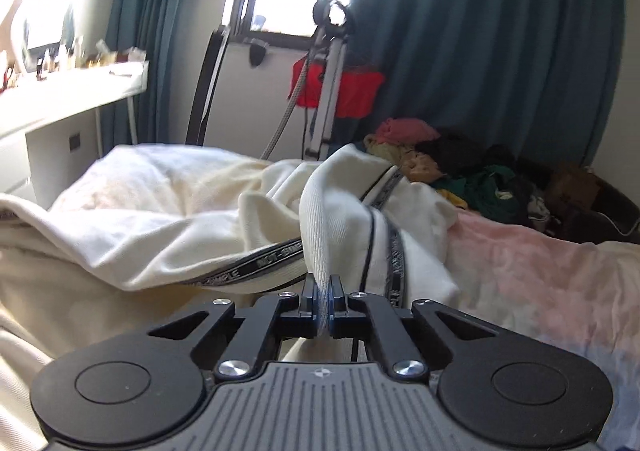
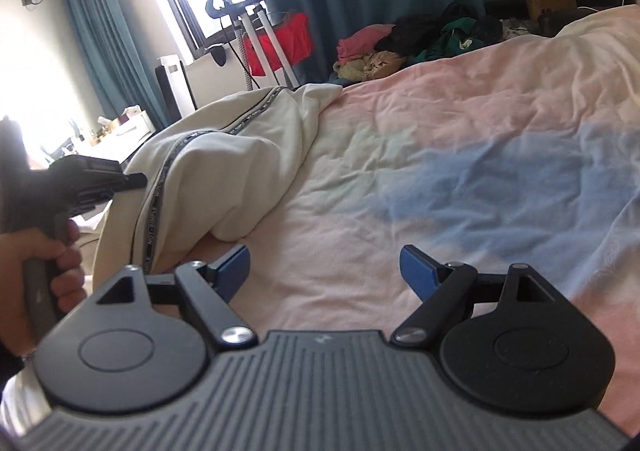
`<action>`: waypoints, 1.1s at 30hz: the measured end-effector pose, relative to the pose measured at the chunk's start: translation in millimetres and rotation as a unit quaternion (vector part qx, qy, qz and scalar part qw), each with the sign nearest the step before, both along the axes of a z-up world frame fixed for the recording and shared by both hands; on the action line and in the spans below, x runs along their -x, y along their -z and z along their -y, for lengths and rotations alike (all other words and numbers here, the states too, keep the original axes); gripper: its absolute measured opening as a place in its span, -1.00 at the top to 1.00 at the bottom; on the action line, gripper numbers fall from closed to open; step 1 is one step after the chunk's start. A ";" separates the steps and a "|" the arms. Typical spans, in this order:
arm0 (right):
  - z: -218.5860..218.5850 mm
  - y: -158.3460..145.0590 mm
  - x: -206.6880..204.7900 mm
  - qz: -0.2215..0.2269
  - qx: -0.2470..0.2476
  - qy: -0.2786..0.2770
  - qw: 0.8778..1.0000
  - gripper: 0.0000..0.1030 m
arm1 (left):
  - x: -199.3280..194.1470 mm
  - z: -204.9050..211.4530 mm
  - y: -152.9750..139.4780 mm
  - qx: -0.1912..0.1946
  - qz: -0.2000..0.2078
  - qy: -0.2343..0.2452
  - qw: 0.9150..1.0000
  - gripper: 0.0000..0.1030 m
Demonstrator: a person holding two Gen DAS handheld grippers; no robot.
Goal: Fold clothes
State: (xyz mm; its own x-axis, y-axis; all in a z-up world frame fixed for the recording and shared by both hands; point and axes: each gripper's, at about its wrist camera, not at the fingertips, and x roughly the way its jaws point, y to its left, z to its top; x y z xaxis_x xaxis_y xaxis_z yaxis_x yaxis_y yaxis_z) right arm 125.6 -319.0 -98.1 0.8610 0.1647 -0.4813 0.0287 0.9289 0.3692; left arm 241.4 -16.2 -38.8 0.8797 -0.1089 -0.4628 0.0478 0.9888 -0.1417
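A cream garment (image 1: 168, 211) with black lettered trim lies bunched on the bed. My left gripper (image 1: 322, 291) is shut on a ribbed cream edge of it (image 1: 320, 219), which rises from between the jaws. In the right wrist view the same garment (image 2: 224, 155) lies at the left, and the left gripper's body (image 2: 92, 179) shows beside it, held by a hand. My right gripper (image 2: 324, 271) is open and empty, low over the pink and blue bedspread (image 2: 440, 155), just right of the garment.
A pile of coloured clothes (image 2: 416, 43) lies at the far side of the bed. A garment steamer stand (image 1: 328, 71) with a red item, teal curtains (image 1: 480, 51) and a white desk (image 1: 60, 99) stand beyond the bed.
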 end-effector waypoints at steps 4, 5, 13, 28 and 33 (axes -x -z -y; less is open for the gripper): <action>-1.9 -6.1 6.3 0.012 0.014 -0.005 1.000 -0.63 | 48.0 8.3 -19.5 0.018 0.033 0.026 0.999 0.94; -1.9 -9.0 8.6 0.016 0.022 -0.005 1.000 -0.63 | 60.8 12.0 -21.1 0.022 0.031 0.034 0.999 0.94; 10.7 -27.5 37.6 0.035 0.037 0.013 0.999 -0.62 | 149.6 42.7 32.6 -0.027 -0.011 0.082 0.996 0.93; -6.7 -30.7 81.8 0.037 0.020 -0.005 0.999 -0.62 | 172.4 31.8 -28.0 -0.031 0.046 0.079 0.995 -0.57; -16.1 -42.2 64.3 0.033 0.018 -0.022 0.999 -0.62 | 178.9 0.5 -35.3 -0.016 0.048 0.051 0.997 -0.61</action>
